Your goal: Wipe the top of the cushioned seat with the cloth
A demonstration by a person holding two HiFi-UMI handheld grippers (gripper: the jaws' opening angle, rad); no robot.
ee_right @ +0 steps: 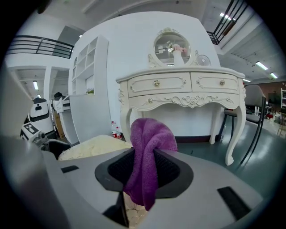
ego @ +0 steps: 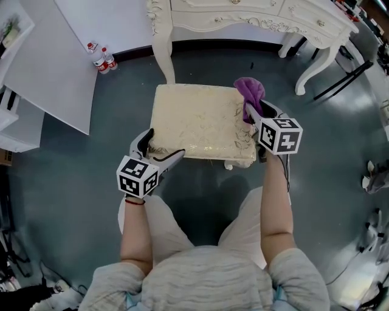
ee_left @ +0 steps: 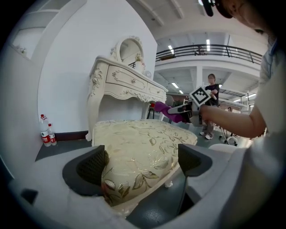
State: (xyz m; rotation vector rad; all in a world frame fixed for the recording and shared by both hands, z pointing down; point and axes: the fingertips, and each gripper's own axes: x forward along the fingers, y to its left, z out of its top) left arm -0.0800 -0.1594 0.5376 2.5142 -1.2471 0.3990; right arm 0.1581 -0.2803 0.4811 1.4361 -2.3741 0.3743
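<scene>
From above, my left tool (ego: 159, 149) sits at the near left corner of the seat (ego: 200, 118), its jaws spread wide around that corner. My right tool (ego: 250, 114) is at the seat's far right edge, and a purple cloth (ego: 250, 90) bunches up beyond its tips. Past the seat stands a white dressing table (ego: 255, 18), and two bottles (ego: 101, 58) stand on the floor well off to the left of my left tool.

In the left gripper view, the jaws stand far apart. The seat's gold-patterned corner fills the gap, pressed against the left pad (ee_left: 91, 167), while the right pad is clear of it. The seat top stretches away ahead, with the cloth and my other tool out at its far right.

In the right gripper view, the jaws are pinched tight on the cloth, which rises in a fold above them and hangs below. The seat lies down to the left of this tool.
</scene>
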